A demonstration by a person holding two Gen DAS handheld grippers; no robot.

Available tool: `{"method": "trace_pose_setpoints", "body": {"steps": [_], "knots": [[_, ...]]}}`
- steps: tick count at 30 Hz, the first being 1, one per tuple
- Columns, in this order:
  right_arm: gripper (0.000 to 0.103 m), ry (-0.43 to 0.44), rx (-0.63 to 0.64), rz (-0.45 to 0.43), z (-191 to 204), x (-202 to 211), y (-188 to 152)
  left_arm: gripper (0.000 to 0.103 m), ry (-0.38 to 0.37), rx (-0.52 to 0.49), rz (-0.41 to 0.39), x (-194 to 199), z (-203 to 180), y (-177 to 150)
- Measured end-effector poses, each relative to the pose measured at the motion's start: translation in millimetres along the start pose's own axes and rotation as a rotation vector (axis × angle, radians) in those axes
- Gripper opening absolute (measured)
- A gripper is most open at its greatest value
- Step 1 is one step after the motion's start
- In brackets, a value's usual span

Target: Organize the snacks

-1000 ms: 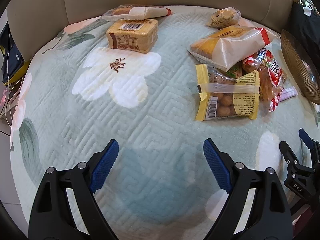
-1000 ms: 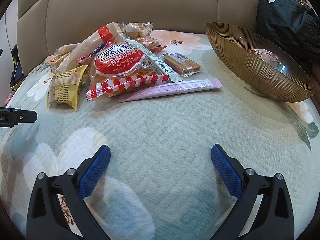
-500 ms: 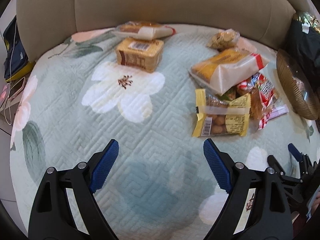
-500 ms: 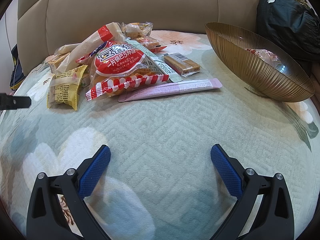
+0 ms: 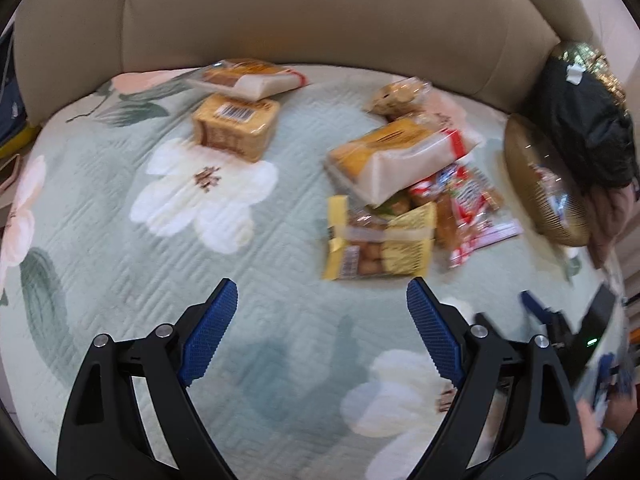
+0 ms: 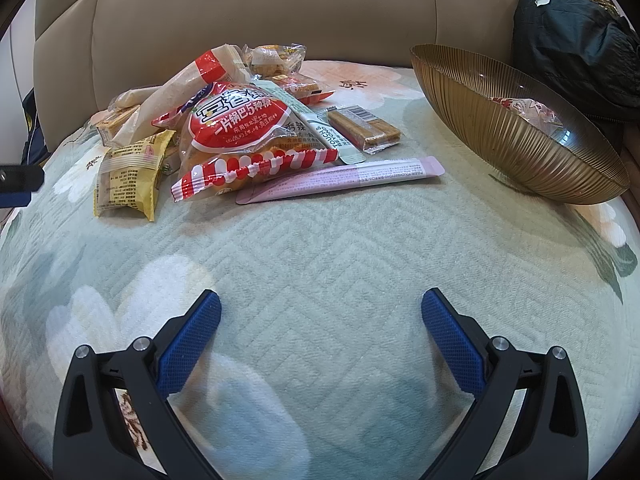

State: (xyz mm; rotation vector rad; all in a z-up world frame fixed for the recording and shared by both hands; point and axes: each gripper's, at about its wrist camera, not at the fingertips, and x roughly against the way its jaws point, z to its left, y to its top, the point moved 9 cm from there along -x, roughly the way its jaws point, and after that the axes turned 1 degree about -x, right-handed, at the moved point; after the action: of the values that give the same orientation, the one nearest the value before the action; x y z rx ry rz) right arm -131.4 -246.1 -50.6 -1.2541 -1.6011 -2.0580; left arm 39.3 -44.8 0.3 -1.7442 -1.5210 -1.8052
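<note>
A heap of snack packets lies on the quilted sofa cover: a yellow packet of round biscuits [image 5: 380,246] [image 6: 130,176], a red and white bag [image 6: 240,132], a pink stick pack [image 6: 344,178] and a clear-wrapped bar [image 6: 364,130]. A tan boxed pack [image 5: 236,128] and a long bread pack [image 5: 248,76] lie apart at the back left. My left gripper [image 5: 320,312] hangs open above bare cover, just short of the yellow packet. My right gripper [image 6: 320,320] is open too, nothing between its fingers. A ribbed gold bowl [image 6: 516,140] at the right holds one wrapped snack [image 6: 524,110].
The beige sofa back [image 6: 256,8] closes off the far side. A dark bag [image 6: 580,40] sits behind the bowl at the right. The right gripper shows at the lower right edge of the left wrist view. Bare cover lies in front of both grippers.
The left wrist view has risen and tipped upward, so the snacks and sofa back sit lower and smaller in it, now blurred. The right gripper has kept still. Both stay open.
</note>
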Motion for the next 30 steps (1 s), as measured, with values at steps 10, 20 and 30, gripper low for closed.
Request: {"method": "trace_pose_setpoints", "body": {"steps": [10, 20, 30], "knots": [[0.098, 0.069, -0.060, 0.120, -5.7, 6.7, -9.9, 0.087, -0.044, -0.023, -0.002, -18.6, -32.5, 51.8], [0.098, 0.072, 0.045, 0.164, 15.2, 29.3, 35.4, 0.087, -0.061, 0.055, 0.040, -44.7, -20.2, 20.5], [0.098, 0.096, 0.174, 0.106, 39.2, 3.6, 106.6, 0.089, -0.126, 0.010, 0.085, -68.9, -35.9, 22.2]]}}
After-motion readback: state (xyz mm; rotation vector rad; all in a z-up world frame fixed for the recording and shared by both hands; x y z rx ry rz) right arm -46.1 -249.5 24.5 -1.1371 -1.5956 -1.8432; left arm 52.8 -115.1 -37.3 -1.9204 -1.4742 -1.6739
